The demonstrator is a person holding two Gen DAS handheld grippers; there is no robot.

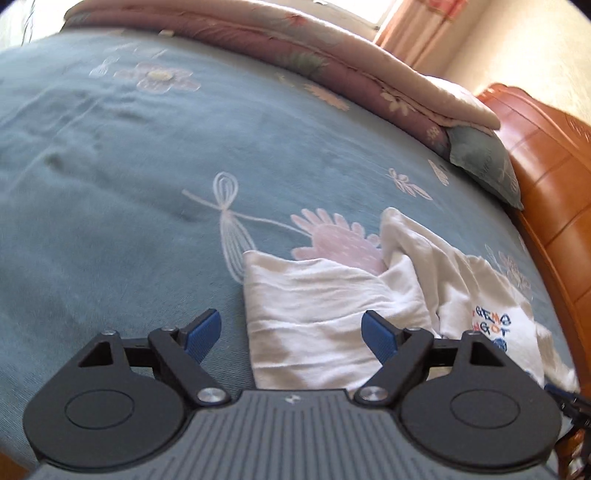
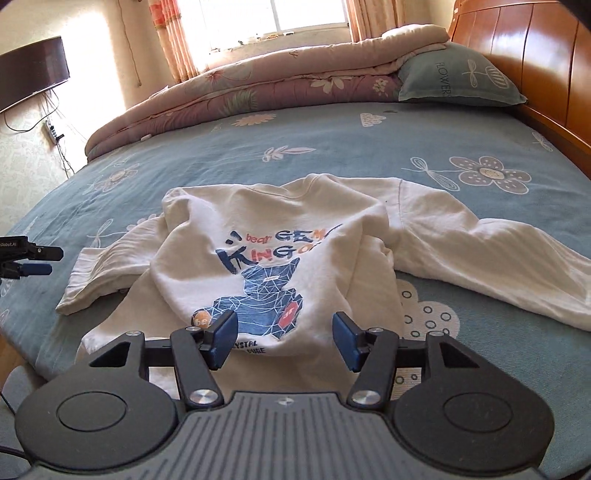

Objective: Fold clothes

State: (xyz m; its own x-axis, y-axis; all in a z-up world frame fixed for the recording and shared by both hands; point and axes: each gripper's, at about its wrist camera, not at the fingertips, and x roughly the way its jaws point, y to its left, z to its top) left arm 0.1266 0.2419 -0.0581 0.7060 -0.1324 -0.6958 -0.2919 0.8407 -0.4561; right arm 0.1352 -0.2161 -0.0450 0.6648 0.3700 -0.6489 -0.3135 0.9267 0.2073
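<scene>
1. Left wrist view. Left hand-held gripper (image 1: 291,334): jaws spread wide, nothing between the blue pads (image 1: 202,334), poised over the near end of a white sweatshirt sleeve (image 1: 314,314).
2. Same view. White sweatshirt (image 1: 454,280): crumpled, lying on the blue floral bedsheet (image 1: 110,166), toward the wooden headboard (image 1: 554,166) side; part of its print lettering shows.
3. Same view. Folded floral quilt (image 1: 295,55) along the far edge of the bedsheet; teal pillow (image 1: 484,162) at its headboard end.
4. Right wrist view. Right hand-held gripper (image 2: 284,341): jaws partly apart, empty, pads (image 2: 223,341) clear of the cloth, just over the sweatshirt (image 2: 258,229) hem.
5. Same view. Sweatshirt lies print-up on the bedsheet (image 2: 332,147), body partly doubled over, one sleeve (image 2: 498,251) stretched toward the headboard (image 2: 517,55) side, the other (image 2: 103,277) on the opposite side.
6. Same view. Left hand-held gripper (image 2: 26,262) just beyond that opposite sleeve's cuff, seen edge-on.
7. Same view. Quilt (image 2: 258,88) and pillow (image 2: 458,81) beyond the sweatshirt; curtained window (image 2: 277,14) behind; television (image 2: 33,70) on the wall.
</scene>
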